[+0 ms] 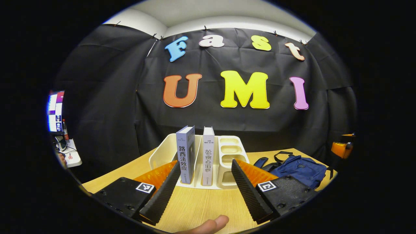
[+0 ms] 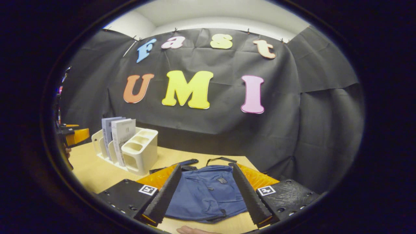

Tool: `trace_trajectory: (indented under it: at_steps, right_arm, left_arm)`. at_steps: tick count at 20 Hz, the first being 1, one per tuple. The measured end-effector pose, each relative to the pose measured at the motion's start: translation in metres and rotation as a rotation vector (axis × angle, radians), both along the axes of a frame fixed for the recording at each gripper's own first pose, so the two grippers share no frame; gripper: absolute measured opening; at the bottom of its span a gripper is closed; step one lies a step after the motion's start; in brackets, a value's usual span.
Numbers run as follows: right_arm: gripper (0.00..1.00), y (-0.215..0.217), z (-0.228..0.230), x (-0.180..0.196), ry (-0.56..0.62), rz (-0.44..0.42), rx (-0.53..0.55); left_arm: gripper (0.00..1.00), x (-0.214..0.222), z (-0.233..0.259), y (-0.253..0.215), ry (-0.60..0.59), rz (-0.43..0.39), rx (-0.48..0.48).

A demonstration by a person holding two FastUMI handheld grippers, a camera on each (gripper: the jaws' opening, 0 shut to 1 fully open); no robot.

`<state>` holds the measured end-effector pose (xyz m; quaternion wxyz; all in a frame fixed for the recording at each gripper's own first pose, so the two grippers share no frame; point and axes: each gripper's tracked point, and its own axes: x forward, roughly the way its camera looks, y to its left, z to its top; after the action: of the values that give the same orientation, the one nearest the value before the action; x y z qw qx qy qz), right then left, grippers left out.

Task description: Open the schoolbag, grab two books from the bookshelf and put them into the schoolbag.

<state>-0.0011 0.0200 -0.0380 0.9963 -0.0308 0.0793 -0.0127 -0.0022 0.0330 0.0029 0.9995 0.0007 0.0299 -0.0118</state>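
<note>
Left gripper view: the left tool [image 1: 206, 188] hangs wide apart, holding nothing, above a pale wooden worktop [image 1: 198, 208]. Beyond it, two books [image 1: 195, 156] stand upright in a white bookshelf [image 1: 227, 152]. In the right gripper view, the right tool [image 2: 204, 191], also wide, frames a blue schoolbag [image 2: 204, 195] lying flat. Black cloth [image 2: 292, 123] walls the booth behind.

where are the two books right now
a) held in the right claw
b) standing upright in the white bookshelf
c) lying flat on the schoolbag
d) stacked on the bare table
b: both books stand upright side by side in slots of the white bookshelf on the table, apart from the blue schoolbag, and both claws are open and empty.
</note>
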Motion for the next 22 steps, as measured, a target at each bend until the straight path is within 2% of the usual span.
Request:
trace_trajectory:
  at_steps: [1, 2, 3, 4, 5, 11, 14, 17, 22]
  right_arm:
    - [0.98, 0.008, -0.009, 0.001, 0.023, 0.016, -0.012]
    - [0.98, 0.018, -0.017, 0.001, 0.047, 0.034, -0.02]
    - [0.98, 0.027, -0.024, 0.002, 0.065, 0.049, -0.025]
    - [0.95, 0.035, -0.031, 0.004, 0.086, 0.058, -0.032]
    - [0.98, 0.045, -0.04, 0.005, 0.105, 0.068, -0.041]
    - [0.96, 0.107, -0.084, 0.006, 0.202, 0.121, -0.094]
    - [0.98, 0.129, -0.11, 0.01, 0.26, 0.126, -0.163]
    - [0.98, 0.142, -0.134, 0.016, 0.296, 0.097, -0.244]
    - [0.95, 0.15, -0.16, 0.021, 0.318, -0.002, -0.427]
  left_arm:
    - [0.99, -0.003, 0.0, 0.002, -0.004, 0.003, 0.004]
    - [0.94, -0.007, -0.002, 0.005, -0.008, 0.006, 0.013]
    - [0.99, -0.009, -0.002, 0.008, -0.009, 0.009, 0.029]
    - [0.99, -0.012, -0.005, 0.011, 0.009, 0.014, 0.051]
    - [0.99, -0.015, -0.005, 0.016, 0.009, 0.021, 0.061]
    - [0.99, -0.022, -0.003, 0.019, 0.015, 0.014, 0.089]
    - [0.99, -0.027, 0.003, 0.019, -0.003, -0.009, 0.083]
    - [0.99, -0.029, 0.006, 0.025, -0.007, -0.019, 0.064]
    - [0.99, -0.029, 0.009, 0.044, -0.001, 0.008, 0.037]
